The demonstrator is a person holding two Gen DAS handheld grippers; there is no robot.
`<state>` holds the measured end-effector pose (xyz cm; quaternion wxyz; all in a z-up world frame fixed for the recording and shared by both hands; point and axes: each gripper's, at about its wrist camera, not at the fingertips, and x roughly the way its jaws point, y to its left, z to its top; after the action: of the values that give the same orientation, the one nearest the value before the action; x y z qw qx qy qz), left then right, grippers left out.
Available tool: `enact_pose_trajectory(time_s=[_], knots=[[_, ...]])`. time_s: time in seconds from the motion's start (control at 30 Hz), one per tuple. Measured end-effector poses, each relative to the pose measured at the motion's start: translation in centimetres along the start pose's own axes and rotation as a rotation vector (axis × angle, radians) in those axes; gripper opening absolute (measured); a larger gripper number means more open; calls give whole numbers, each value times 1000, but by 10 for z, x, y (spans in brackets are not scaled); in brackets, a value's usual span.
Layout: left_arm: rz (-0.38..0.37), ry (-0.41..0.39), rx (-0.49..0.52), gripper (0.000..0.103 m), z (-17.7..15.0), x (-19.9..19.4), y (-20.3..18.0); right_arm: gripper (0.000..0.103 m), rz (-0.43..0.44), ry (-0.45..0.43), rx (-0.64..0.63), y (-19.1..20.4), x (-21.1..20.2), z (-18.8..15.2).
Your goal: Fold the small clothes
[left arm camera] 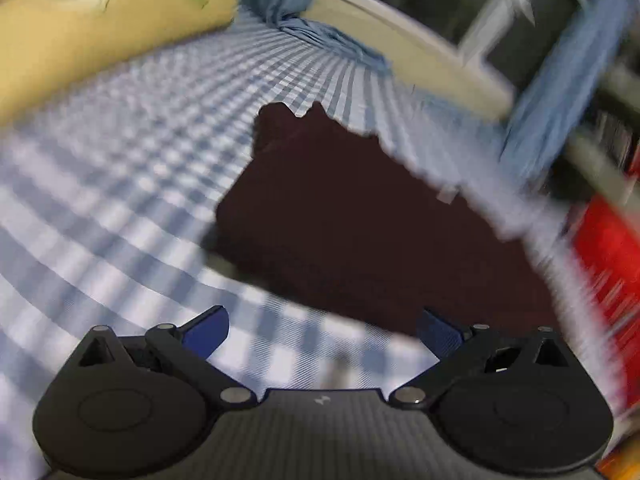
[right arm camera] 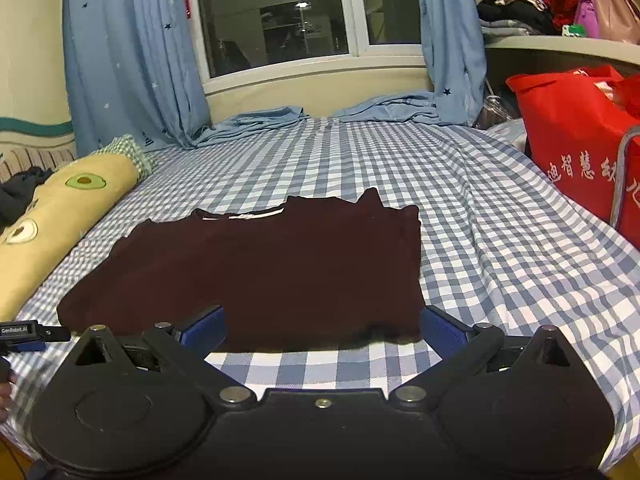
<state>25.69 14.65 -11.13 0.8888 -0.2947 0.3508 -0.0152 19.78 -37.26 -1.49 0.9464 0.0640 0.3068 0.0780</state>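
Observation:
A dark maroon shirt (right arm camera: 256,264) lies flat on the blue-and-white checked bed sheet (right arm camera: 480,240), collar toward the window, its right side folded in. My right gripper (right arm camera: 322,330) is open and empty, just in front of the shirt's near hem. My left gripper (left arm camera: 322,330) is open and empty, near the shirt (left arm camera: 360,216); this view is blurred by motion. Part of the left gripper also shows at the left edge of the right wrist view (right arm camera: 24,334).
A long yellow avocado-print pillow (right arm camera: 60,216) lies along the left of the bed. A red fabric bag (right arm camera: 580,148) stands at the right. Blue curtains (right arm camera: 128,60) and folded blue cloth (right arm camera: 256,120) lie under the window. A cluttered shelf (right arm camera: 560,12) is at upper right.

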Motion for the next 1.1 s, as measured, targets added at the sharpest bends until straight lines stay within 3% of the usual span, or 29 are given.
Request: enact_pose_trajectory(time_s=[0.13, 0.2, 0.27, 0.4, 0.47, 0.5, 0.53, 0.57, 0.63, 0.73, 0.83, 0.97, 1.1], knots=[[-151, -119, -307, 102, -7, 17, 49, 102, 4, -13, 9, 1, -4, 2], [-167, -198, -312, 102, -4, 19, 49, 102, 3, -24, 1, 2, -7, 2], [-186, -198, -323, 102, 4, 30, 48, 102, 4, -24, -8, 3, -8, 3], [-147, -214, -348, 98, 20, 49, 48, 102, -9, -34, -11, 2, -11, 3], [-108, -220, -347, 82, 25, 57, 47, 102, -10, -38, -4, 1, -13, 3], [-83, -207, -355, 62, 28, 62, 49, 102, -12, -37, -3, 1, -13, 3], [-79, -201, -386, 34, 29, 66, 53, 102, -15, -36, -5, 0, -14, 2], [-97, -195, -424, 25, 30, 67, 60, 102, -18, -37, -6, 0, -15, 2], [-149, -207, -458, 25, 29, 64, 65, 102, -22, -40, -6, -3, -16, 2], [-113, -244, -367, 24, 35, 53, 42, 102, -24, -41, 6, -9, -17, 0], [-134, -291, -271, 24, 50, 43, -4, 102, -31, -20, 31, -19, -9, -5], [-146, -292, -67, 24, 75, 49, -101, 102, -5, -34, 92, -37, -8, -14], [-202, -273, 161, 24, 66, 74, -214, 102, 3, -45, 154, -65, -9, -26]])
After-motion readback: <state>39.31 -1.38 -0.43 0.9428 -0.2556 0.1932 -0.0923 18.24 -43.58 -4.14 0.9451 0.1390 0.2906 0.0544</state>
